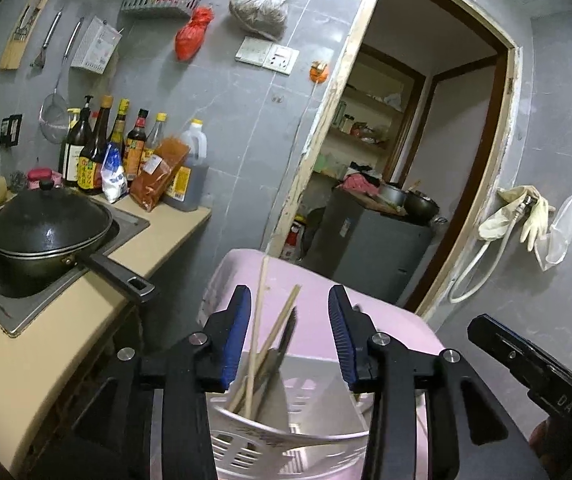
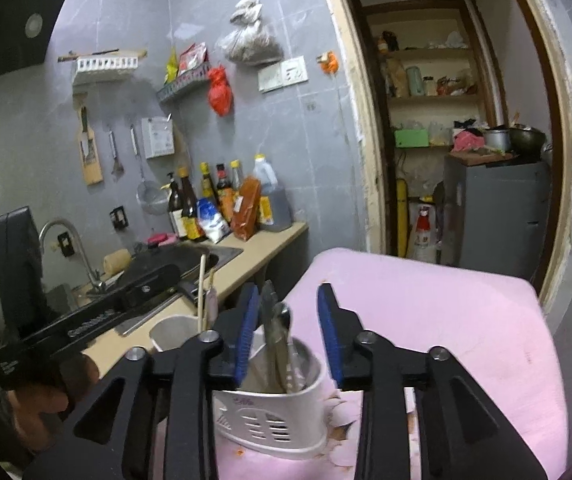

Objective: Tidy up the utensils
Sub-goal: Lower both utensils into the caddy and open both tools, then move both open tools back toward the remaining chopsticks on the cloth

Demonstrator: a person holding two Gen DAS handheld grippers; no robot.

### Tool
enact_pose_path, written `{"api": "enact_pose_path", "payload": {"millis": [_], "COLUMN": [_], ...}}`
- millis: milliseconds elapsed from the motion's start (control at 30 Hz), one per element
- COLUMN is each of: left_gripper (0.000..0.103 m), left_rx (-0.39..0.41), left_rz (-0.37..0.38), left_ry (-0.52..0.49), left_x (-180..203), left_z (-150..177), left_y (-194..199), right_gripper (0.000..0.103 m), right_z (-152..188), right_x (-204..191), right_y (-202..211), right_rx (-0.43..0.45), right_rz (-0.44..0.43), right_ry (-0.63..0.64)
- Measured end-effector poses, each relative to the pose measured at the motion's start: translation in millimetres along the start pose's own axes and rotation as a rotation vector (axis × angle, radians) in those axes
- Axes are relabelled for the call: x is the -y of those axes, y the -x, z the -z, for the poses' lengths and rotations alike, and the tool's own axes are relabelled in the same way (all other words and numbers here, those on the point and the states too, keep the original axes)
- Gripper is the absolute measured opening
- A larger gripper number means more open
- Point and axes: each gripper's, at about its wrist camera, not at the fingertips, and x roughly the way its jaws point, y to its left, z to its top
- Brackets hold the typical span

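Your left gripper point(image 1: 290, 334) stands parted, pads clear of the wooden chopsticks point(image 1: 264, 344) between them. Your right gripper point(image 2: 286, 332) likewise gapes around metal cutlery point(image 2: 280, 340), gripping nothing. Both bunches stand in the white slotted holder point(image 2: 270, 420) on the pink table point(image 2: 446, 320).

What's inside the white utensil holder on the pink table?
The utensil holder has wooden chopsticks in one compartment and metal cutlery in the other. Their lower ends are hidden by its walls.
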Motion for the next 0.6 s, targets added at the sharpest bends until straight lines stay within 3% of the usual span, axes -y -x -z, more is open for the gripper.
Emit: {"api": "enact_pose_path", "payload": {"millis": [67,133,200,367,467,600], "left_gripper": [0.041,0.056,0.065,0.088,0.094,0.096], "left_rx": [-0.005,0.007,0.021,0.023,0.017,0.0], "left_rz": [-0.003,0.005,0.014,0.021,0.034,0.06], "left_ry": [-0.027,-0.04,-0.045,-0.086,-0.117,-0.149], "left_x": [11,20,27,53,71,95], "left_z": [-3,-5,-6,-3,2,17], "left_y": [3,6,9,7,4,0], "right_gripper": [0.055,0.06,0.073,0.087,0.101,0.103], "right_z": [-3,-6,-8,-7,-3,5], "right_x": [7,14,22,45,62,85], "right_y": [9,18,26,46,61,74], "right_rx": [0.025,0.045,0.052,0.074,0.08,0.055], "right_rz": [0.017,0.03,0.049,0.104,0.149,0.218], "right_ry": [-0.012,-0.018,-0.021,-0.04,-0.047,-0.057]}}
